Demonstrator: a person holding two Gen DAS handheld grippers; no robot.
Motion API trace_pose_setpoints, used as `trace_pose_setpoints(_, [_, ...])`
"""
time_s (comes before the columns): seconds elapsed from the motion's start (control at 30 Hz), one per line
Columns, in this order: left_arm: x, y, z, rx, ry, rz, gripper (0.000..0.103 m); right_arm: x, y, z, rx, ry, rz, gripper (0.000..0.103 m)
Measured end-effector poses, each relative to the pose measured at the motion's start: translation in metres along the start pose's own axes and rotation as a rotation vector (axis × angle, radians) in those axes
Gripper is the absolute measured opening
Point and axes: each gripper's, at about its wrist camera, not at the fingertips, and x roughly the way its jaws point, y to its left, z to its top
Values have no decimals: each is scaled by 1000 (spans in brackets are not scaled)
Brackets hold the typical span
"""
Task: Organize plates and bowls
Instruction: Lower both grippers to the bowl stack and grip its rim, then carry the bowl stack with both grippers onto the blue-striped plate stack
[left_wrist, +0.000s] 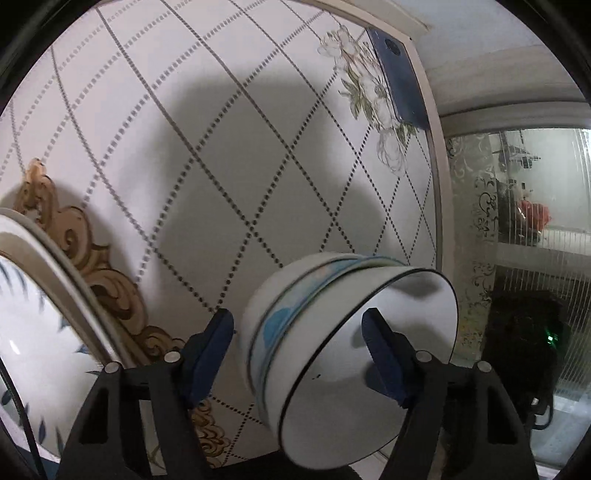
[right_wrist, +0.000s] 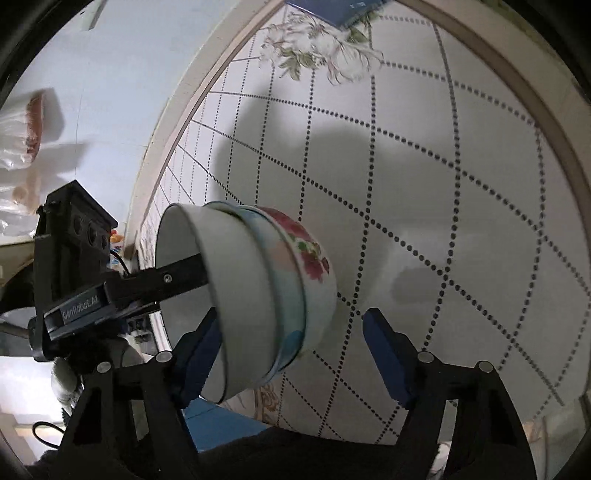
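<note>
Presently on record: one stack of bowls (left_wrist: 347, 347), nested three deep and tipped on its side over a round table (left_wrist: 221, 155) with a white top crossed by dotted diagonal lines. Inner bowl plain white with a thin dark rim; middle bowl banded in blue; outer bowl painted with red flowers, that pattern plain in the right wrist view (right_wrist: 258, 291). Left gripper (left_wrist: 299, 354): jaws spread wide, blue pads to either side of the stack's wall, the right-hand pad inside the white bowl's mouth and the left-hand pad clear of the outside by a visible gap; whether the inner pad alone bears the stack cannot be told. In the right wrist view, one dark finger of that left gripper (right_wrist: 122, 291) reaches into the open bowl. Right gripper (right_wrist: 291, 354): jaws wide apart, nothing between them gripped; the stack hangs in front of its left-hand pad and hides the tip, contact not discernible. Plate (left_wrist: 33, 317), large, white with blue leaf marks, at the left edge of the left wrist view, standing over the table's gold scrollwork. Dark blue flat object (left_wrist: 400, 74) lying at the table's far rim beside a printed flower motif. Glass partition (left_wrist: 535, 206) beyond the table edge.
</note>
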Motion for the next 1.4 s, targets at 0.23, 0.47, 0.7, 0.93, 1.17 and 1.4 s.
trace_pose_setpoints(0.23, [0, -6, -6, 52, -47, 68, 54, 25, -9, 1, 31, 0, 57, 49])
trace_pose_setpoints(0.47, [-8, -1, -11, 64, -57, 79, 47, 25, 1, -2, -9, -25, 19, 49])
trace_pose_setpoints(0.7, [-16, -8, -14, 88, -87, 89, 44, 24, 11, 3, -37, -43, -8, 49])
trace_pose_setpoints(0.93, [-30, -11, -12, 102, -127, 99, 41, 20, 27, 2, -97, -73, -35, 49])
trace_pose_setpoints(1.17, [-48, -4, -16, 85, -168, 98, 39, 21, 49, 2, -145, -69, -46, 49])
trace_pose_setpoints(1.4, [-74, 13, -25, 38, -225, 101, 39, 23, 74, 5, -207, -58, -32, 49])
